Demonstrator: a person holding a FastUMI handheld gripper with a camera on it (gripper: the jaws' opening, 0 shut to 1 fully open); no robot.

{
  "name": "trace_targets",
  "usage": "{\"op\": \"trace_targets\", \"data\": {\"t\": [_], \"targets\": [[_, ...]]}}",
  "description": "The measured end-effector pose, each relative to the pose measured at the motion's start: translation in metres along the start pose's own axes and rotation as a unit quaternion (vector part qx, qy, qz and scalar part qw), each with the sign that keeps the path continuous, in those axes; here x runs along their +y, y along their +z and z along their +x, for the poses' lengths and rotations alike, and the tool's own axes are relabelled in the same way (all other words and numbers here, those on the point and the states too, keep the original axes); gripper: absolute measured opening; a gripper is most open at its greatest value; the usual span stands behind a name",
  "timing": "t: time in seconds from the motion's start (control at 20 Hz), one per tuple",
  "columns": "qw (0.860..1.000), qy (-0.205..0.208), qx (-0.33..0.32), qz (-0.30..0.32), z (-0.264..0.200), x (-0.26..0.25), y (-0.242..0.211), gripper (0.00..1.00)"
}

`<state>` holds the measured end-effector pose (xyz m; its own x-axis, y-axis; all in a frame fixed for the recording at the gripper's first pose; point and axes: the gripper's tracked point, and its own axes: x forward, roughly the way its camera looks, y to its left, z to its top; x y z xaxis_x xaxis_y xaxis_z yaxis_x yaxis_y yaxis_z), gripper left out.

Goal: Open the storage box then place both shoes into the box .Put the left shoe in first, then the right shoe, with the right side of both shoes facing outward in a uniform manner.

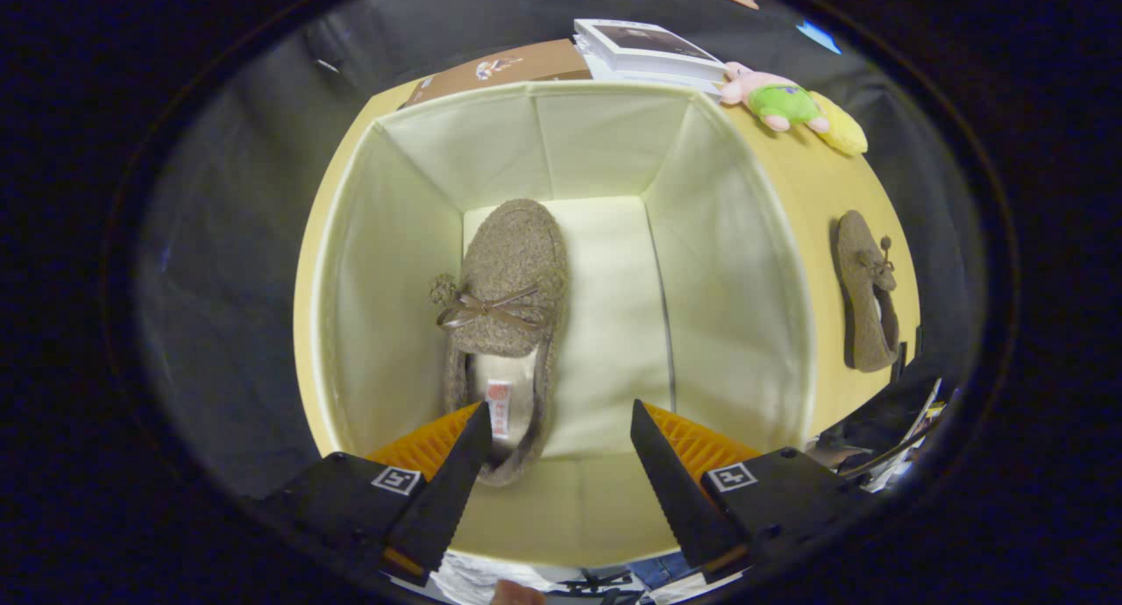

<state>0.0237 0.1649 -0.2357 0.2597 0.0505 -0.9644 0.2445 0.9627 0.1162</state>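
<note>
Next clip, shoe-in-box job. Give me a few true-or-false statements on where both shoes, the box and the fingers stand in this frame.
1. One shoe lies inside the open box. True.
2. The gripper is shut on that shoe. False: its fingers are apart and hold nothing.
3. The second shoe lies on the table beside the box. True.
4. The box is full. False: bare floor remains beside the shoe.
5. A soft toy sits in the box. False: it lies on the table beyond it.

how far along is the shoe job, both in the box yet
Not yet, about halfway. Done: the storage box stands open and one shoe lies on its floor along its left wall. In hand: nothing; the gripper is open above the box, fingers apart and empty. Left: the second shoe lies on the table right of the box.
</note>
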Motion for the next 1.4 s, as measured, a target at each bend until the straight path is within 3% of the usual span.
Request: {"op": "trace_targets", "data": {"t": [0.4,0.55,0.85,1.4], "targets": [[0.996,-0.008,-0.049,0.069,-0.079,-0.065,0.024,1.0],[0.992,-0.026,-0.074,0.098,-0.095,-0.11,0.037,1.0],[0.985,-0.098,-0.071,0.121,-0.081,-0.218,0.036,1.0],[0.974,-0.176,-0.045,0.134,-0.036,-0.36,0.041,0.99]]}}
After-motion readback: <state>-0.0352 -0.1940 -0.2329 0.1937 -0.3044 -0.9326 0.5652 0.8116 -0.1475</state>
